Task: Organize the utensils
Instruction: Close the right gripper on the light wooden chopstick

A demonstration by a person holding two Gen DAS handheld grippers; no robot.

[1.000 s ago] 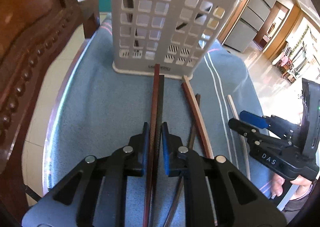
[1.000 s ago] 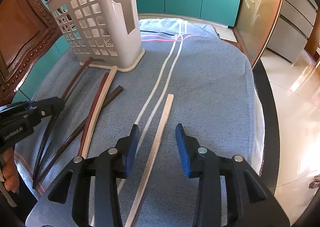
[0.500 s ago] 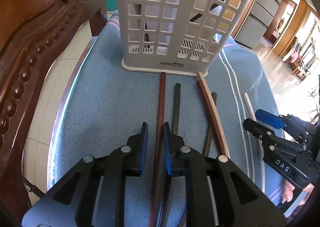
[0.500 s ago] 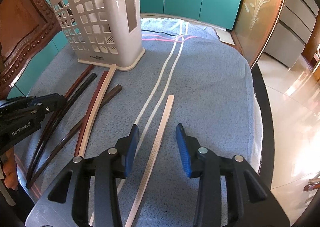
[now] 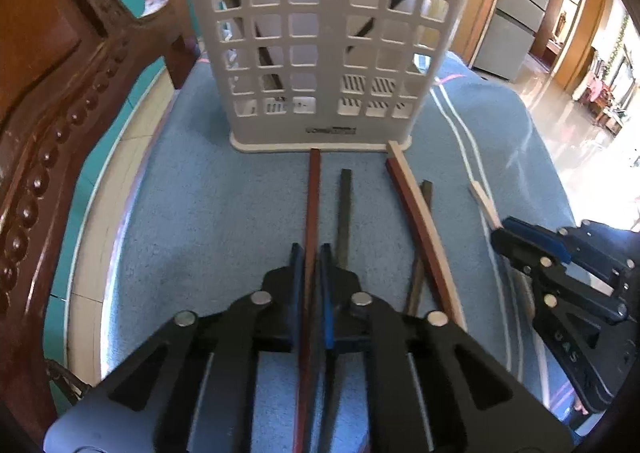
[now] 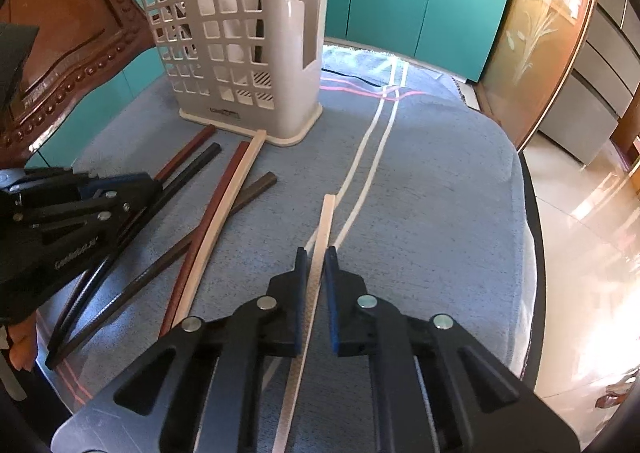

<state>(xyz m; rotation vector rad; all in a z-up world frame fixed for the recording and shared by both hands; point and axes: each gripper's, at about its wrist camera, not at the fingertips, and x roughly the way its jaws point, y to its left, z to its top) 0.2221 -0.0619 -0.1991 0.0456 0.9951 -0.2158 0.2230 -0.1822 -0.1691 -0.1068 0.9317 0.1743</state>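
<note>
Left gripper (image 5: pixel 312 253) fingers pinch the reddish-brown chopstick (image 5: pixel 313 189) at frame centre; right gripper (image 6: pixel 316 255) fingers pinch the pale chopstick (image 6: pixel 325 221). Risk: long sticks pivoting, missing the holder (image 5: pixel 320 37).

Teal cabinets (image 6: pixel 420 1), carved wooden chair (image 5: pixel 60 93), glossy, perhaps tiled floor (image 6: pixel 580 213)

Home kitchen-dining area: teal cabinets (image 6: pixel 416 1), carved wooden chair (image 5: pixel 52 93), towel-covered table (image 6: pixel 440 181), tiled floor (image 6: pixel 580 213).
</note>
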